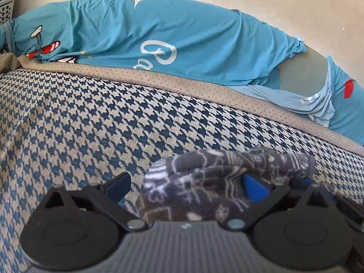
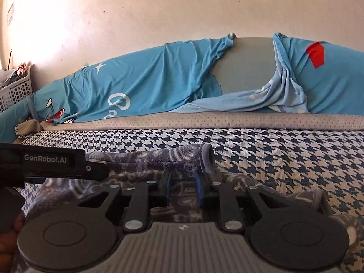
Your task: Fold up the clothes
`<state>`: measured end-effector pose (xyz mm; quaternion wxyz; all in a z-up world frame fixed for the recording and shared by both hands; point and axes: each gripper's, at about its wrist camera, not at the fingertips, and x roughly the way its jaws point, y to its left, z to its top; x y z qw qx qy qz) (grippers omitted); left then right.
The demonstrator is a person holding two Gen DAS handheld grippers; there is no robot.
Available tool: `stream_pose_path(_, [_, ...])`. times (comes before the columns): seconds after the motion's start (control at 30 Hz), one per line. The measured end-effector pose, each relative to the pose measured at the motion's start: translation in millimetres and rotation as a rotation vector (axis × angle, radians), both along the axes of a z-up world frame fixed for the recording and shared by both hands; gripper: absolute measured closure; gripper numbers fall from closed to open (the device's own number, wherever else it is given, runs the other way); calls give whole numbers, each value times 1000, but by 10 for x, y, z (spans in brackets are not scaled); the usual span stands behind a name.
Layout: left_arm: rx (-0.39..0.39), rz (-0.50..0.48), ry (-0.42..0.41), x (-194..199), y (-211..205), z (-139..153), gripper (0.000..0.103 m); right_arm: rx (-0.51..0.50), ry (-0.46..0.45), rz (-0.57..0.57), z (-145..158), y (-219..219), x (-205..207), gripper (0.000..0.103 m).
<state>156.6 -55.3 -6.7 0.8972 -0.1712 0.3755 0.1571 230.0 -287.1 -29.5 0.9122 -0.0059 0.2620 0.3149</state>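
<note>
A grey patterned fleece garment (image 1: 204, 182) lies bunched on the houndstooth bed cover (image 1: 113, 118). My left gripper (image 1: 186, 184) is open wide, and the garment fills the gap between its fingers. In the right wrist view the same garment (image 2: 141, 161) lies under my right gripper (image 2: 182, 185), whose fingers stand a little apart with a fold of the cloth between them. A rolled hem (image 2: 206, 159) stands up just beyond the right finger. The left gripper's body (image 2: 45, 161) shows at the left of the right wrist view.
A blue sheet with white lettering (image 1: 159, 36) (image 2: 136, 86) covers cushions along the wall behind the bed. A beige dotted strip (image 1: 159, 79) edges the bed cover. A white perforated basket (image 2: 13, 91) stands at the far left.
</note>
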Motion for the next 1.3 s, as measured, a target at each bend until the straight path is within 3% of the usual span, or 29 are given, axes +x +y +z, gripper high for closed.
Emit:
stream_pose_path(0.53, [-16,-22,22,223,95,-258,0,37,6,-32,-119,81,102,83])
stream_pose_path(0.73, [34,-31,22,258,32,-269,0,42,-4,-39,-136,86,113,83])
stream_pose_path(1.3, [66,-41,21,271,-4,-300,0,27,-25,-46,-134,120,90,83])
